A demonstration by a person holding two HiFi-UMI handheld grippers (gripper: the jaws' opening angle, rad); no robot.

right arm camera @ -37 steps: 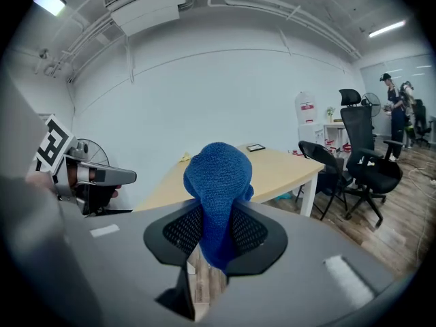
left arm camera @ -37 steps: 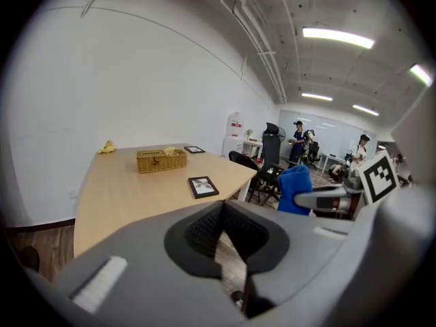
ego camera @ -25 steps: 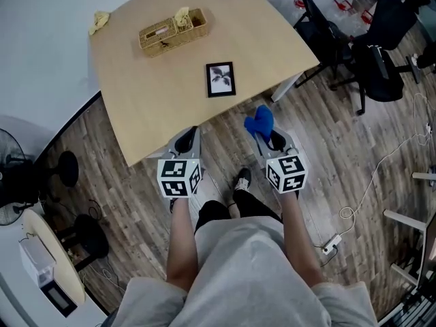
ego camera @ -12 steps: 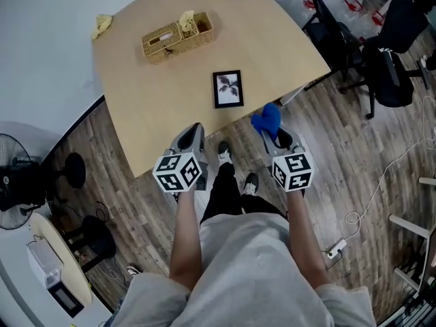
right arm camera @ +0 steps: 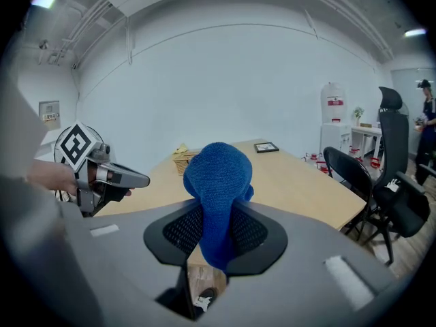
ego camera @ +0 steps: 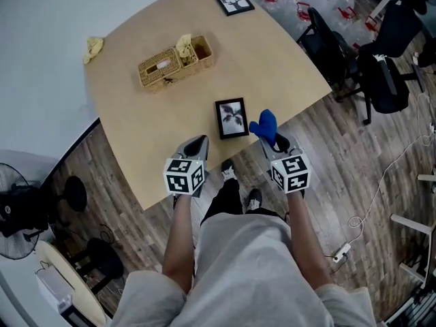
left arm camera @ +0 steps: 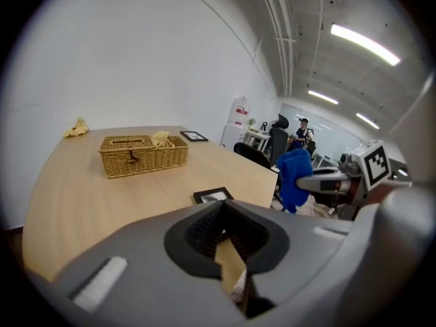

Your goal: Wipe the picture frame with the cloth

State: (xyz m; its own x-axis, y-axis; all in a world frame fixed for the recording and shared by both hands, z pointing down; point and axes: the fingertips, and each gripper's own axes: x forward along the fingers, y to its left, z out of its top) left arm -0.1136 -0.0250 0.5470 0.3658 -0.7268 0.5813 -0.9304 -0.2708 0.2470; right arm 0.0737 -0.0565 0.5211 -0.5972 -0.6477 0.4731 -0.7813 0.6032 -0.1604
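We have stepped up to the counter (ego camera: 129, 114) in the last second. A second ago both grippers hung over the floor short of its edge; now they reach over the near edge. The picture frame (ego camera: 231, 118) lies flat near that edge, between the two gripper tips and slightly ahead of them.

The right gripper (ego camera: 272, 139) has its jaws clamped on the blue cloth (ego camera: 265, 123), which bunches up above the tips. The cloth was over the floor and now sits just beside the frame's right edge, apparently not touching it yet. The left gripper (ego camera: 197, 143) is to the frame's left, jaws closed with nothing between them.

The approach looks done and no wiping has started. Next we likely swing the cloth left onto the glass, with the left gripper free to steady the frame.
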